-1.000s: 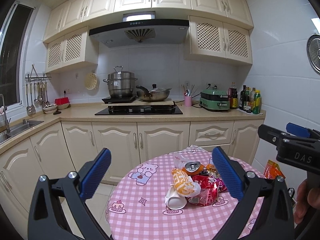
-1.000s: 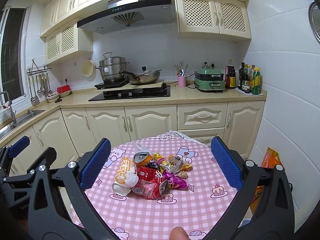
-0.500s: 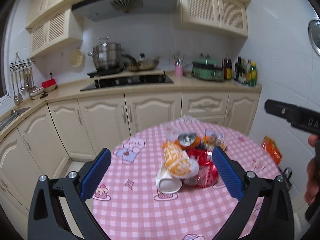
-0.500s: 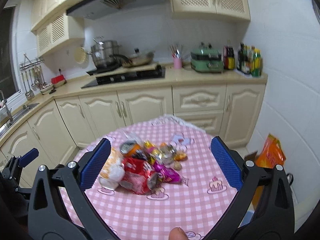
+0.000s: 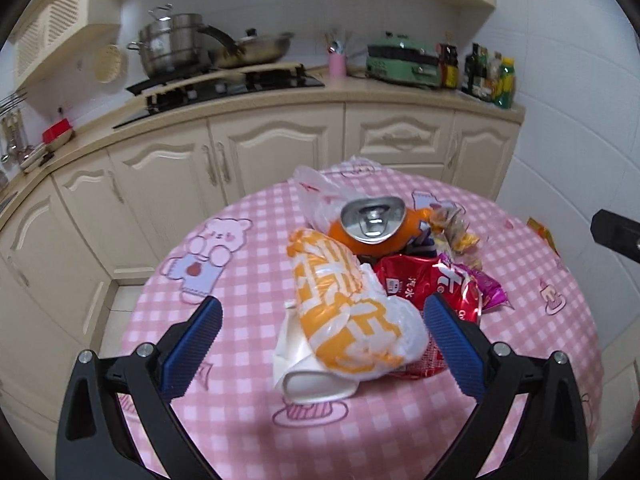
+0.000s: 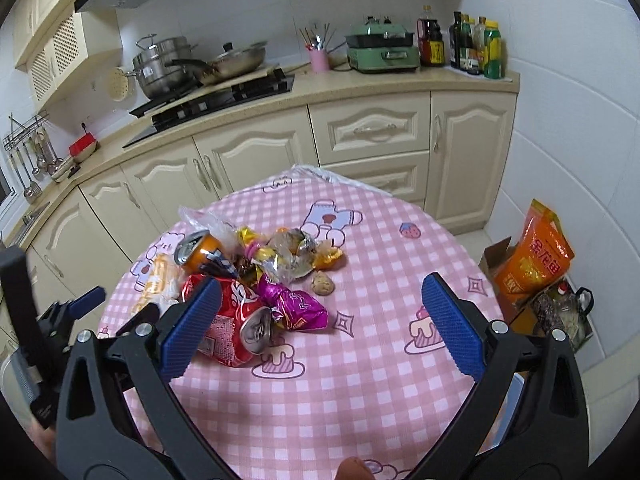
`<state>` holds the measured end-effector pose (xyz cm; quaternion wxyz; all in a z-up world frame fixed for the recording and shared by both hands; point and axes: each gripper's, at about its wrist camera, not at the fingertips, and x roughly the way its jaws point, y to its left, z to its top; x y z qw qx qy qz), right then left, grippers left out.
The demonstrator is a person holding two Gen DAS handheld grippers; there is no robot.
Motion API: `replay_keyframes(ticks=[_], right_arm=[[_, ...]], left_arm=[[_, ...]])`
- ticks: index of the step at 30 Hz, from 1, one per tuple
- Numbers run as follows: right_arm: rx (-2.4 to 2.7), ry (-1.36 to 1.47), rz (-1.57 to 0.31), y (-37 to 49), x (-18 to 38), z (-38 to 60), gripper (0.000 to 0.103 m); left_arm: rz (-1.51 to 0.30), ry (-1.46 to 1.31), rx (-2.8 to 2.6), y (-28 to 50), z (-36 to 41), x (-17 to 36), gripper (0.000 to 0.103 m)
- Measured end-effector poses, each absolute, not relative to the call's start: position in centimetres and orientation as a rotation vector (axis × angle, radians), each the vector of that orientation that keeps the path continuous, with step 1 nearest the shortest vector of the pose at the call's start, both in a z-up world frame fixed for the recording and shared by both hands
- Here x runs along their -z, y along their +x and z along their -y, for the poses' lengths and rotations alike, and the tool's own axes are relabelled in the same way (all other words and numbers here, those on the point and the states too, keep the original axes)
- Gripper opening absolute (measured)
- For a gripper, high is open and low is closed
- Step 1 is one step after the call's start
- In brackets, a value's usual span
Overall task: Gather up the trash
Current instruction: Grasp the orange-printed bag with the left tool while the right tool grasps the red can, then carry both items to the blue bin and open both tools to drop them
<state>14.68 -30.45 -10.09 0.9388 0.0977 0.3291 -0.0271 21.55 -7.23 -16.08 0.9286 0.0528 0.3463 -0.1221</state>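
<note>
A pile of trash lies on the round pink checked table (image 5: 540,360). In the left wrist view I see an orange-and-white plastic bag (image 5: 344,312) over a white paper cup (image 5: 316,384), a crushed orange can (image 5: 376,226) and a red snack packet (image 5: 432,288). My left gripper (image 5: 320,344) is open and empty, its jaws either side of the bag and cup, just above them. The right wrist view shows the orange can (image 6: 198,250), a crushed red can (image 6: 236,332), a purple wrapper (image 6: 296,306) and foil wrappers (image 6: 294,250). My right gripper (image 6: 320,328) is open and empty above the table, right of the pile.
Cream kitchen cabinets and a counter (image 6: 360,80) with pots, a green cooker and bottles stand behind the table. An orange bag (image 6: 536,256) and a cardboard box sit on the floor at the right by the tiled wall. The left gripper (image 6: 64,312) shows at the left edge.
Both grippers have tilted down and moved closer to the table. The left one now straddles the orange-and-white bag. Both stay open.
</note>
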Motion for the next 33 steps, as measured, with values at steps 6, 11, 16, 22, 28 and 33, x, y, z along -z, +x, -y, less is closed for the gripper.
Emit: replay_keyframes(ticks=[6,11,16,22,28,33], right_arm=[[-0.036,0.264,-0.76,15.8,13.1,30.2,0.098],[-0.136,0.246,-0.831,17.4,15.6,27.3,0.098],[-0.167,0.231,-0.872,19.2,17.5,25.1,0.057],[-0.183,0.205,-0.893,20.0,19.3,23.9,0.029],[-0.211,0.263,-0.857,18.3,18.0,25.6,0.027],[-0.203,0.287,-0.824,17.0,16.7,27.6,0.027]], left_arm=[[-0.769,0.055,0.362,22.9,7.0,16.9,0.05],[-0.763,0.013,0.388,22.9,5.9,17.1,0.041],[-0.75,-0.001,0.37,22.3,4.6,16.7,0.039],[-0.733,-0.023,0.34,21.5,3.0,16.4,0.039],[-0.692,-0.023,0.313,20.3,2.3,15.6,0.039],[-0.657,0.002,0.309,19.1,2.9,14.8,0.039]])
